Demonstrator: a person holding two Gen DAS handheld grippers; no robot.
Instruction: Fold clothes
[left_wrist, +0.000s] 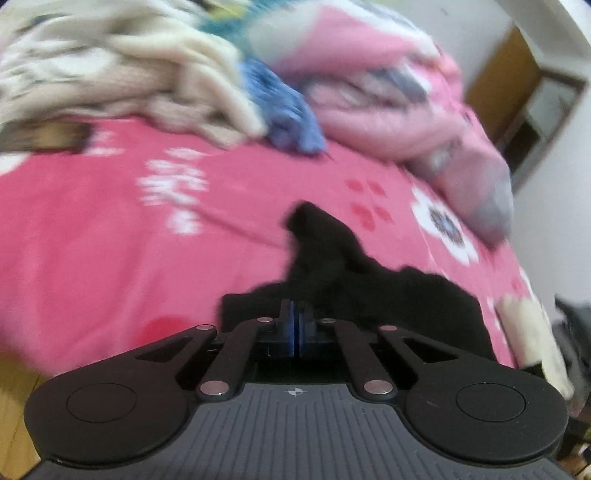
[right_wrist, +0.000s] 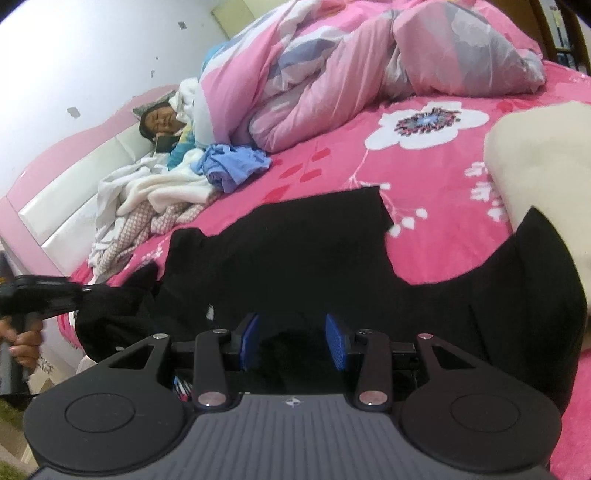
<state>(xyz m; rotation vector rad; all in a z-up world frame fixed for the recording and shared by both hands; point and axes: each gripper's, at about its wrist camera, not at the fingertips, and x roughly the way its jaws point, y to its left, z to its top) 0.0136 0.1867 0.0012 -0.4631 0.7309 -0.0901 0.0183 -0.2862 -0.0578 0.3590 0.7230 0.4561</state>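
A black garment (right_wrist: 295, 258) lies spread on the pink flowered bedsheet (right_wrist: 424, 177). My right gripper (right_wrist: 295, 341) is open just above its near edge, blue pads apart. My left gripper (left_wrist: 296, 325) is shut on a bunched corner of the black garment (left_wrist: 369, 291) and lifts it; that view is motion-blurred. The left gripper also shows at the left of the right wrist view (right_wrist: 88, 291), holding a raised black fold.
A pink quilt (right_wrist: 351, 74) is heaped at the back. A blue garment (right_wrist: 232, 166) and a pile of white clothes (right_wrist: 159, 195) lie by the headboard (right_wrist: 74, 206), where a person (right_wrist: 159, 122) rests. A cream garment (right_wrist: 539, 155) lies at right.
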